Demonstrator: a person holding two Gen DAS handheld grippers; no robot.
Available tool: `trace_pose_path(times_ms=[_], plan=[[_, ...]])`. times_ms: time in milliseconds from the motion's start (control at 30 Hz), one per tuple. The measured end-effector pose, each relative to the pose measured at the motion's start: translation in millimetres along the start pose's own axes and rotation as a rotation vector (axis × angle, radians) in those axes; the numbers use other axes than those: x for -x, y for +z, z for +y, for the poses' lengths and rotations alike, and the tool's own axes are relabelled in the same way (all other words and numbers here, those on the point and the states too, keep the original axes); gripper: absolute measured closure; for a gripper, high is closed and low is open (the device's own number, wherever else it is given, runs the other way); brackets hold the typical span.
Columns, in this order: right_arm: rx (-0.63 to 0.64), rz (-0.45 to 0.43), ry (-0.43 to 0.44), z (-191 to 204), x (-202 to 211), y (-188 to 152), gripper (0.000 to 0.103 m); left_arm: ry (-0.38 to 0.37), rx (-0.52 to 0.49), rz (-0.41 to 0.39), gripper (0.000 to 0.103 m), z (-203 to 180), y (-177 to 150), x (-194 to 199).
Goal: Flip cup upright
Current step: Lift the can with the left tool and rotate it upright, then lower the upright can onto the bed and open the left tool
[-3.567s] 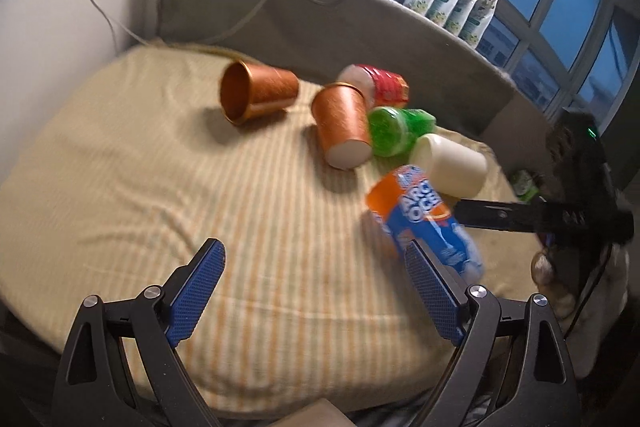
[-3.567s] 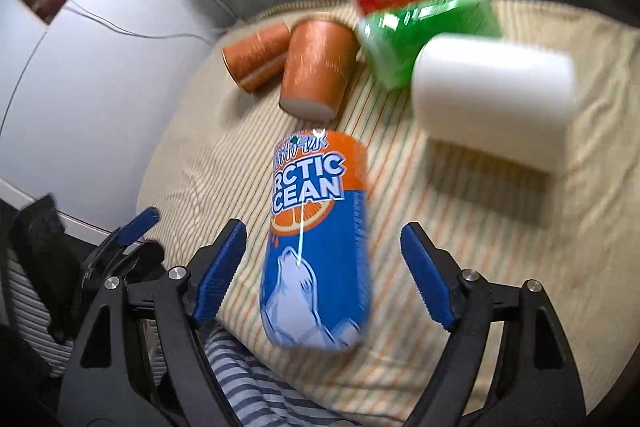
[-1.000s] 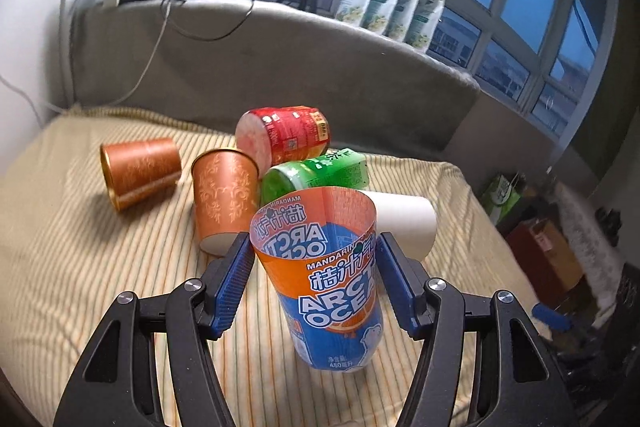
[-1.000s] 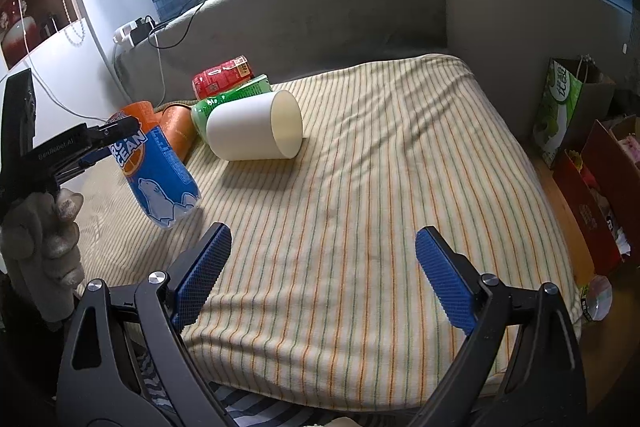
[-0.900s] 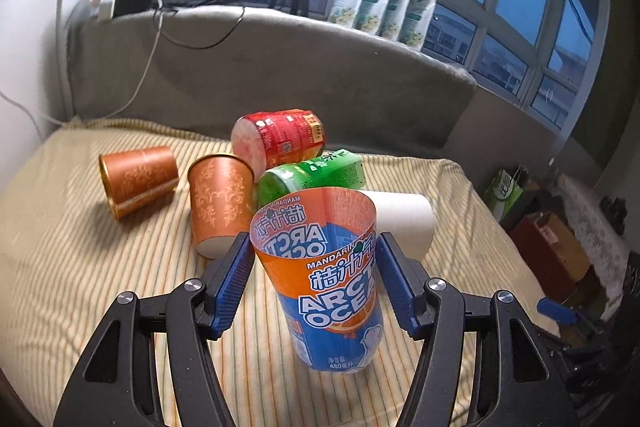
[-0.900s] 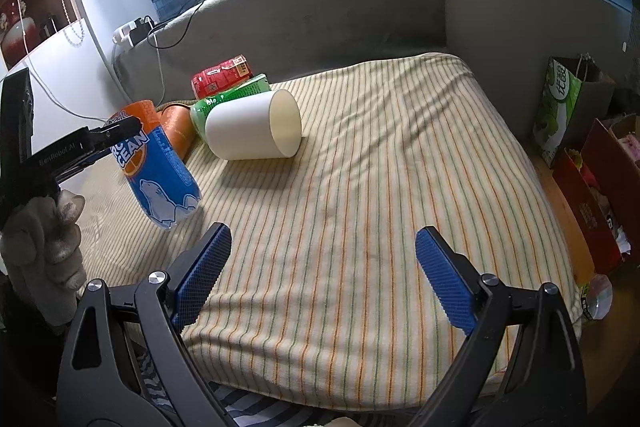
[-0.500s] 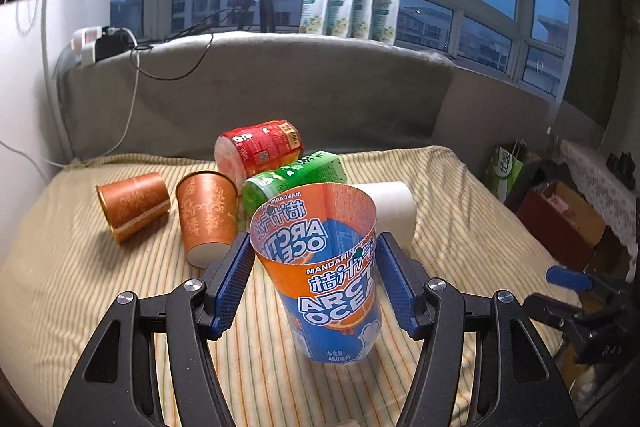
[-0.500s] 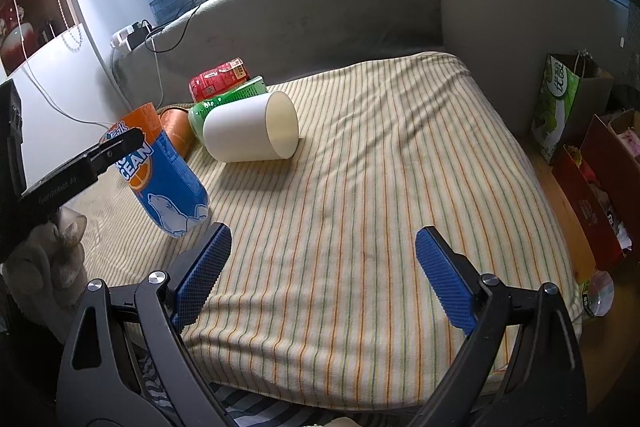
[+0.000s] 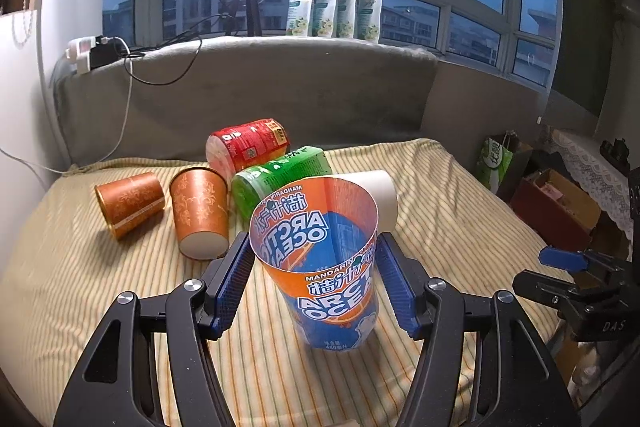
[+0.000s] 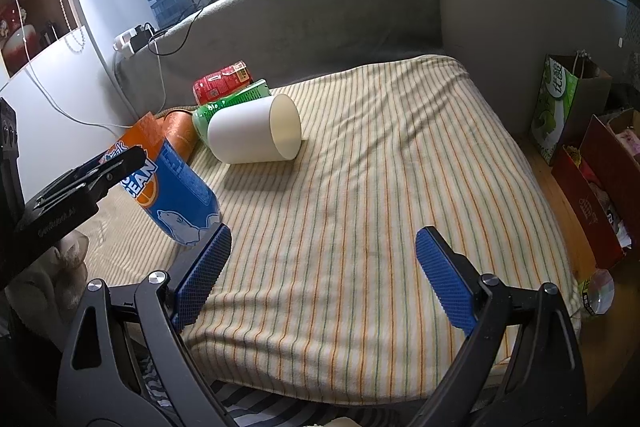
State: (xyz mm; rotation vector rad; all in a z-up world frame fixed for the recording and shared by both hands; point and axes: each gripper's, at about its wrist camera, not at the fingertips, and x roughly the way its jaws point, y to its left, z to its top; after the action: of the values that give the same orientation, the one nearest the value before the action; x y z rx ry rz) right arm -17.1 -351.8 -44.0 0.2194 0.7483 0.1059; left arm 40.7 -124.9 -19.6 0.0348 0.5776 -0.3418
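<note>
One cup stands mouth-up between the left gripper's closed jaws; right gripper gapes, empty, beside it.

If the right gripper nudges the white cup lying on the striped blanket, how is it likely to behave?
The white cup lies on its side, mouth open, so it would probably roll, likely curving since it looks slightly tapered. It appears empty and thin-walled, so probably light and easily dented. The soft striped blanket may slow it.
</note>
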Motion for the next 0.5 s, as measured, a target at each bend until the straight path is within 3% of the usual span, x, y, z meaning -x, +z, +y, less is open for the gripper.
trace_pose_path(times_ms=[433, 500], plan=[[-0.002, -0.003, 0.001, 0, 3, 0, 0.008, -0.034, -0.062, 0.003, 0.037, -17, -2, 1], [-0.005, -0.005, 0.000, -1, 5, 0, 0.008, -0.055, -0.054, 0.011, 0.028, -18, 0, 0]])
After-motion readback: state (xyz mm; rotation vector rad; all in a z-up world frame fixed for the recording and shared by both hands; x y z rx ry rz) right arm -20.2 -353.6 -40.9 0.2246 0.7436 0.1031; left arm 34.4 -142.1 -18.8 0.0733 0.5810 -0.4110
